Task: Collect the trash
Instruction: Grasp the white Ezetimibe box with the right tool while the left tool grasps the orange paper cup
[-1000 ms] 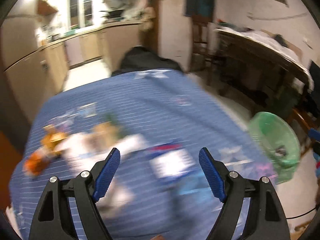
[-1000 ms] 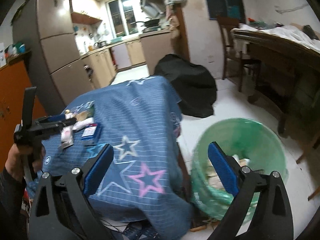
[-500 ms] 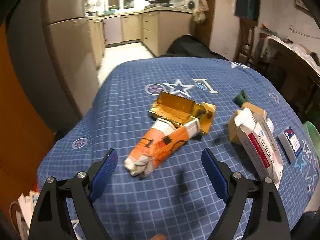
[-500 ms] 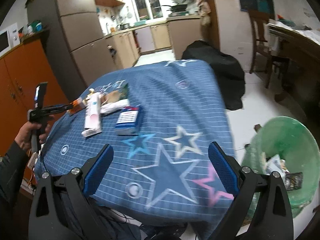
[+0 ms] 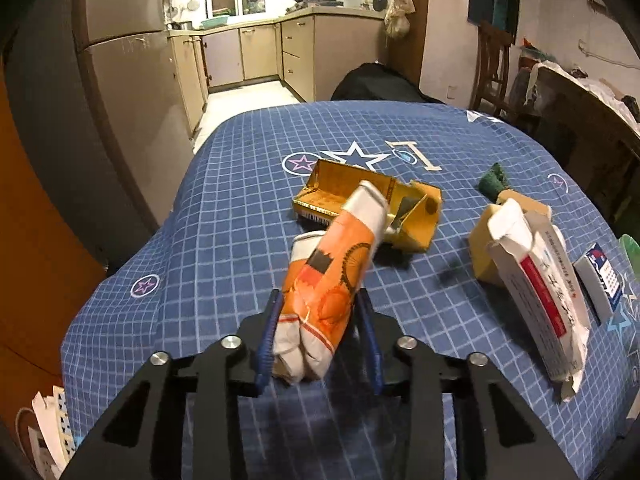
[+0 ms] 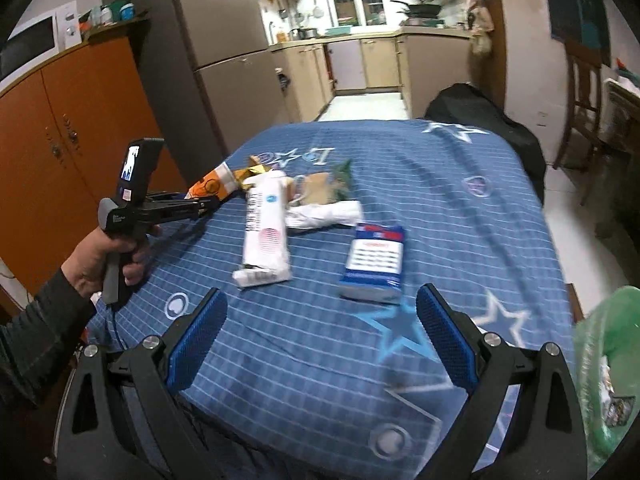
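My left gripper (image 5: 320,308) is shut on a crumpled orange-and-white carton (image 5: 332,276) and holds it tilted up off the blue star tablecloth (image 5: 224,216). It also shows in the right wrist view (image 6: 212,186). Behind it lies a torn gold box (image 5: 360,200). A long white box with red print (image 5: 540,288) and a small blue-and-white box (image 6: 374,264) lie to the right. My right gripper (image 6: 320,340) is open and empty above the table's near edge, close to the blue-and-white box.
A green bin with a bag liner (image 6: 608,368) stands on the floor at the table's right. A tan box (image 5: 492,240), a green scrap (image 5: 494,178) and crumpled white paper (image 6: 324,214) lie mid-table. Orange cabinets (image 6: 72,120) and a fridge (image 6: 228,64) stand to the left.
My left gripper has swung from the table's right side to the orange carton, closed on it and lifted its end. My right gripper has moved from over the bin to the table.
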{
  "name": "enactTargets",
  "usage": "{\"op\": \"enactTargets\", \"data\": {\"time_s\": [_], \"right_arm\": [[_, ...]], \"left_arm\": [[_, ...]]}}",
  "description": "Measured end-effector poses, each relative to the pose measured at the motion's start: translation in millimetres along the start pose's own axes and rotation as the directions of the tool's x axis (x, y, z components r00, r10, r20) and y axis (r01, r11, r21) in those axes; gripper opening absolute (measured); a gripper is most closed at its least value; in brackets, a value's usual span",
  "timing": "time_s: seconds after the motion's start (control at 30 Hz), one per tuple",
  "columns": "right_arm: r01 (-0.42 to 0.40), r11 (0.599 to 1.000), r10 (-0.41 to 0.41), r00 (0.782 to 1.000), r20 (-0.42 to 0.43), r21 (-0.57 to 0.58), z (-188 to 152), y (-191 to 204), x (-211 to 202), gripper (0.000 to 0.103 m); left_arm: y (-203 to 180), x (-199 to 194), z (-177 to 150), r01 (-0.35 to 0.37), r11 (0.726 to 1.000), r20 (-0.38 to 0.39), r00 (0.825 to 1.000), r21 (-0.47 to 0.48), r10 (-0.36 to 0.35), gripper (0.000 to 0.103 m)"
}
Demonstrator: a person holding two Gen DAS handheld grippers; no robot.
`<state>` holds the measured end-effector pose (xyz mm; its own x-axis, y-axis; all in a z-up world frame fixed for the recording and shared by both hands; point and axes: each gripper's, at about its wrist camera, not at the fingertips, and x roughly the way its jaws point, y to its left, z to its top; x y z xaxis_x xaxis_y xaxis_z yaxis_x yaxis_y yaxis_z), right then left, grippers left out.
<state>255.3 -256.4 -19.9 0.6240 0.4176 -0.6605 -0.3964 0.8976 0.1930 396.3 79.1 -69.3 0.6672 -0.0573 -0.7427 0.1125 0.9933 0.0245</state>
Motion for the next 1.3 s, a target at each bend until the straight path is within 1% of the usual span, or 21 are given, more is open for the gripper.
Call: {"op": "enactTargets", "data": {"time_s": [0.03,0.07,0.13,0.2,0.27,0.33,0.37,0.47,0.53,0.6,0.63,0.7,0.73,0.77,0.83,0.9,0.97,1.03,1.1,1.2,1.3], "right_arm": [[-0.011,1.000,0.011,1.000,-0.008,-0.009,2.9,5.3,7.4,0.090],[-0.025,1.000,0.025,1.000,-0.014,-0.018,5.3,10.4,14.0,0.086],[-0.049,0.998,0.048,0.998,-0.030,-0.027,9.1,19.3,27.5,0.083],[-0.071,0.997,0.069,0.996,-0.048,-0.037,13.8,29.0,43.3,0.082],[-0.078,0.995,0.073,0.995,-0.071,-0.059,20.0,40.8,63.9,0.082],[-0.069,0.995,0.062,0.994,-0.095,-0.074,27.1,48.2,85.0,0.082],[-0.058,0.995,0.049,0.993,-0.104,-0.081,30.1,50.5,94.4,0.082],[-0.017,0.994,0.002,0.990,-0.140,-0.104,37.8,55.4,120.6,0.082],[-0.006,0.994,-0.013,0.986,-0.163,-0.113,40.5,58.6,134.8,0.080],[0.016,0.991,-0.039,0.984,-0.176,-0.130,39.5,61.7,141.6,0.076],[0.038,0.990,-0.063,0.982,-0.180,-0.139,39.2,63.2,145.7,0.072],[0.053,0.990,-0.078,0.977,-0.197,-0.133,36.6,59.8,151.2,0.057],[0.058,0.989,-0.084,0.976,-0.202,-0.133,34.6,60.0,153.4,0.046],[0.072,0.988,-0.098,0.977,-0.192,-0.138,33.6,60.4,152.5,0.044],[0.071,0.989,-0.094,0.979,-0.181,-0.133,29.7,60.4,148.3,0.042],[0.079,0.988,-0.099,0.984,-0.151,-0.134,28.8,60.8,138.3,0.042],[0.073,0.991,-0.085,0.991,-0.100,-0.111,30.4,59.8,118.9,0.041],[0.068,0.993,-0.074,0.996,-0.057,-0.095,31.0,60.4,99.6,0.041],[0.066,0.994,-0.067,0.998,-0.018,-0.087,33.6,57.2,83.6,0.041],[0.069,0.995,-0.066,0.997,0.043,-0.073,35.5,54.1,53.6,0.041],[0.072,0.995,-0.067,0.995,0.079,-0.066,42.1,52.1,35.4,0.041]], "left_arm": [[0.4,-4.4,-2.9,-0.006,1.000,0.006,1.000,-0.010,0.006,0.034],[1.4,-8.6,-6.3,-0.005,1.000,0.009,1.000,-0.024,0.005,0.033],[1.8,-17.1,-13.1,-0.001,0.998,0.015,1.000,-0.057,0.001,0.032],[1.3,-27.3,-20.7,0.007,0.996,0.026,1.000,-0.086,-0.004,0.031],[-0.6,-34.2,-29.3,0.017,0.994,0.033,0.999,-0.107,-0.014,0.031],[-3.9,-40.0,-38.3,0.034,0.991,0.031,0.999,-0.131,-0.030,0.031],[1.0,-44.5,-41.9,0.043,0.990,0.031,0.999,-0.136,-0.039,0.031],[-1.3,-49.2,-46.0,0.054,0.987,0.034,0.998,-0.154,-0.049,0.031],[-2.6,-50.9,-47.1,0.062,0.985,0.033,0.998,-0.163,-0.058,0.031],[-3.7,-51.6,-49.3,0.061,0.985,0.034,0.998,-0.162,-0.056,0.031],[-4.3,-52.7,-52.6,0.060,0.985,0.035,0.998,-0.160,-0.055,0.031],[-5.6,-53.2,-54.1,0.062,0.985,0.040,0.998,-0.161,-0.057,0.031],[-4.7,-53.3,-54.2,0.065,0.984,0.042,0.997,-0.163,-0.059,0.031],[-5.4,-53.3,-54.1,0.068,0.984,0.044,0.997,-0.166,-0.061,0.031],[-4.5,-54.4,-55.4,0.074,0.983,0.046,0.997,-0.171,-0.067,0.031],[-3.6,-56.2,-57.4,0.078,0.982,0.049,0.996,-0.172,-0.070,0.031],[-6.7,-61.5,-59.0,0.077,0.982,0.058,0.996,-0.172,-0.068,0.030],[-12.4,-70.3,-60.4,0.077,0.982,0.075,0.995,-0.170,-0.065,0.027],[-19.8,-81.8,-61.9,0.079,0.983,0.094,0.994,-0.167,-0.064,0.022],[-37.6,-102.8,-57.6,0.090,0.986,0.142,0.987,-0.142,-0.069,0.022],[-50.4,-118.2,-52.1,0.092,0.988,0.180,0.981,-0.121,-0.069,0.022]]}}
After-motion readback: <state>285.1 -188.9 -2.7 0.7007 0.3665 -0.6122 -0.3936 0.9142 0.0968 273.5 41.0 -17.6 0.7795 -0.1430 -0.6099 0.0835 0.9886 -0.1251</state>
